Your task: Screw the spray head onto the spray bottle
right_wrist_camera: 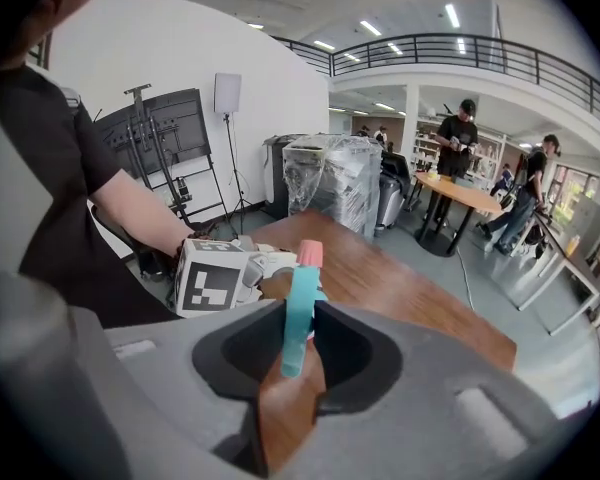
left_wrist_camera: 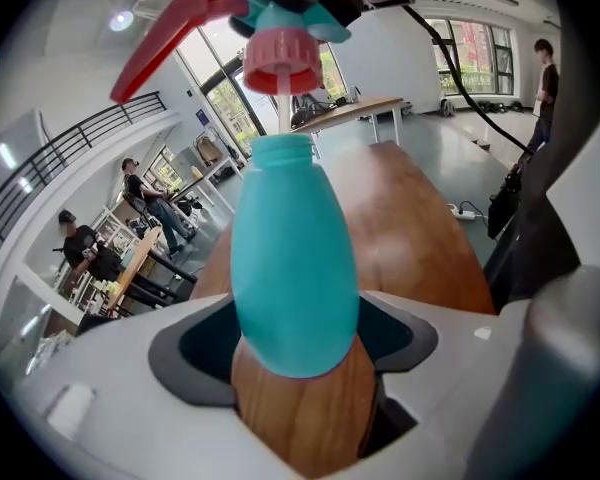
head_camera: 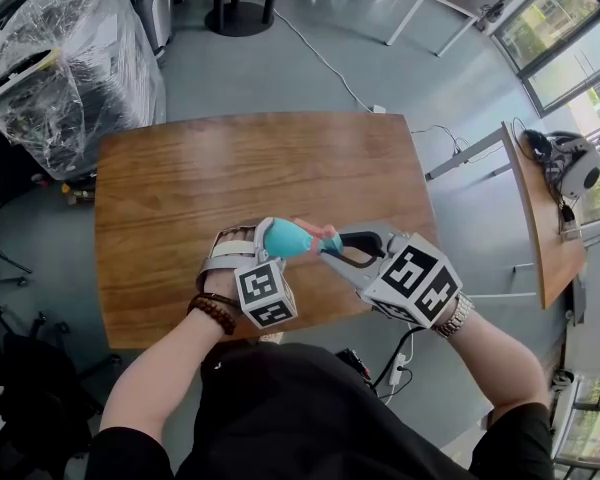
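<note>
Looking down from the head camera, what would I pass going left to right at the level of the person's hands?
left gripper → teal spray bottle → spray head → right gripper → second wooden table at the far right

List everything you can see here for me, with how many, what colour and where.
spray bottle: one, teal, held above the table
spray head: one, teal with pink collar and red trigger, just over the bottle's neck, not screwed on
table: one, brown wood, below the grippers
side table: one, brown wood, at right
headset: one, grey, on the side table
wrapped stack: one, clear plastic, upper left
cable: one, white, on the grey floor
left gripper: one, grey, jaws shut on the bottle
right gripper: one, grey, jaws shut on the spray head
</note>
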A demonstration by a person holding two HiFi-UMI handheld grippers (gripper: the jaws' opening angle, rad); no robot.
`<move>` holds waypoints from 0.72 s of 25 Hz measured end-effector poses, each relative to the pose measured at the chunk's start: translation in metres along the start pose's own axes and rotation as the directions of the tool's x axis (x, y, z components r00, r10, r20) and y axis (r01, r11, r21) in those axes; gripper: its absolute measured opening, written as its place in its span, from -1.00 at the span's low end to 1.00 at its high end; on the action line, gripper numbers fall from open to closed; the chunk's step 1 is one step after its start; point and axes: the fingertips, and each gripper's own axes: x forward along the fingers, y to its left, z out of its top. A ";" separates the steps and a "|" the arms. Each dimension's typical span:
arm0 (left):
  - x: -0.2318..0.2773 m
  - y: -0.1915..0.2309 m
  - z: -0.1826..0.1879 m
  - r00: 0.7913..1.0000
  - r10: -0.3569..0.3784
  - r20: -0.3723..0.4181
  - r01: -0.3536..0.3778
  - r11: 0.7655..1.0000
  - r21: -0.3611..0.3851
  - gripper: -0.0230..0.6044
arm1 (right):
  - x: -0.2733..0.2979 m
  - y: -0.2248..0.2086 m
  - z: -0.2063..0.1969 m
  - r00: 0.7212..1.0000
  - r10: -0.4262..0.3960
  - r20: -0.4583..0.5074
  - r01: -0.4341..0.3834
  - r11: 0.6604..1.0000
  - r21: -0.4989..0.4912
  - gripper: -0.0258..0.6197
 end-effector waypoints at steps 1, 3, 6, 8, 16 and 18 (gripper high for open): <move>-0.001 -0.001 0.002 1.000 -0.004 -0.005 0.004 1.000 0.005 0.32 | 0.000 0.000 0.000 1.000 -0.001 0.001 0.001 1.000 -0.008 -0.67; -0.004 -0.002 0.006 1.000 -0.013 -0.009 0.014 1.000 0.010 0.32 | 0.001 -0.001 0.002 1.000 -0.008 0.006 0.008 1.000 -0.024 -0.67; -0.008 -0.004 0.013 1.000 -0.023 -0.005 0.023 1.000 0.014 0.32 | 0.002 -0.002 0.002 1.000 -0.021 0.013 0.021 0.998 -0.052 -0.67; -0.010 -0.005 0.016 1.000 -0.025 -0.002 0.025 1.000 0.015 0.32 | 0.003 -0.001 0.001 1.000 -0.019 0.014 0.020 0.998 -0.066 -0.67; -0.015 -0.002 0.022 0.999 -0.018 0.026 0.017 1.000 0.017 0.31 | 0.003 0.002 -0.006 1.000 -0.003 -0.004 0.003 0.995 -0.096 -0.66; -0.017 -0.002 0.027 0.999 -0.015 0.044 0.014 1.000 0.016 0.31 | 0.004 0.002 -0.008 1.000 -0.007 -0.014 0.006 0.993 -0.117 -0.66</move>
